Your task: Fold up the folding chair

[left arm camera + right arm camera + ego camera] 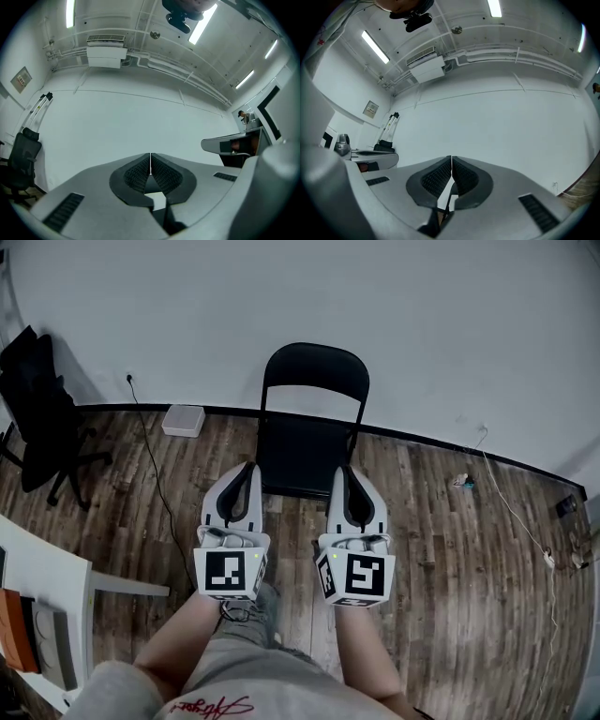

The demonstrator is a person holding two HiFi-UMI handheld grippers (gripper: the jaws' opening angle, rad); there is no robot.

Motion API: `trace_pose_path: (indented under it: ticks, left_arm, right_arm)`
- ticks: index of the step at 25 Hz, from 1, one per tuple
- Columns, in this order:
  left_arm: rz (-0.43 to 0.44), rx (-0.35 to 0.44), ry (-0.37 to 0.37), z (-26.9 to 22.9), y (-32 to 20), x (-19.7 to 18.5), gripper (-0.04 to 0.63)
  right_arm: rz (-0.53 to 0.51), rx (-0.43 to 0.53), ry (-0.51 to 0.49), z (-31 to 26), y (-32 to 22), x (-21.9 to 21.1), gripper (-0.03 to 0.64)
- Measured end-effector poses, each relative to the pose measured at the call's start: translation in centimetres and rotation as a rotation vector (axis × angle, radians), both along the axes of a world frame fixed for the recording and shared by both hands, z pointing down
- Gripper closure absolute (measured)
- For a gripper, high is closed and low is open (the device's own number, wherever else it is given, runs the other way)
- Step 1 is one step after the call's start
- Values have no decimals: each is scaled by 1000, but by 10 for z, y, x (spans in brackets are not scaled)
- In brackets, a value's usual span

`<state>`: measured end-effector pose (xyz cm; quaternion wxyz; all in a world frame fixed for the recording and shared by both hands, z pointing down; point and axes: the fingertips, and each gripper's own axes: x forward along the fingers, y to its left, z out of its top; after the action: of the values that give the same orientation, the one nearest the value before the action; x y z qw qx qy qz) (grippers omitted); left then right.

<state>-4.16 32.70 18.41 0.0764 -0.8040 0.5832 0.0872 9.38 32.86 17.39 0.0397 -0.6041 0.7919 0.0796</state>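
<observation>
A black folding chair [310,418] stands unfolded on the wood floor against the white wall, its seat facing me. My left gripper [250,467] is held in front of the seat's left front corner, jaws shut with nothing between them. My right gripper [344,471] hovers by the seat's right front corner, also shut and empty. In the left gripper view the left gripper [150,158] points at the bare wall and ceiling. The right gripper [452,161] in its own view does the same; the chair is hidden below the jaws in both.
A black office chair [42,418] stands at the left wall. A white box [183,420] lies by the skirting, with a black cable [155,474] running across the floor. A white table [47,592] is at lower left. White cords [514,512] lie at right.
</observation>
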Motion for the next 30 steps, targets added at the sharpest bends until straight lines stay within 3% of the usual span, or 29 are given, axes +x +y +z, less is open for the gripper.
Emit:
trace_pose_path:
  ticks: [14, 20, 24, 28, 30]
  left_arm:
    - [17, -77, -6, 42, -206, -16, 577]
    - [-29, -126, -86, 94, -299, -17, 575]
    - [-60, -212, -67, 147, -362, -20, 571]
    - [-34, -301, -89, 213, -422, -18, 414]
    - [-31, -330, -132, 249, -448, -17, 379]
  right_arm:
    - [10, -56, 4, 48, -183, -27, 600]
    - [46, -143, -79, 101, -230, -21, 600]
    - [65, -221, -132, 152, -243, -16, 598]
    - [79, -322, -160, 214, -247, -15, 595]
    - [81, -365, -190, 245, -248, -15, 512]
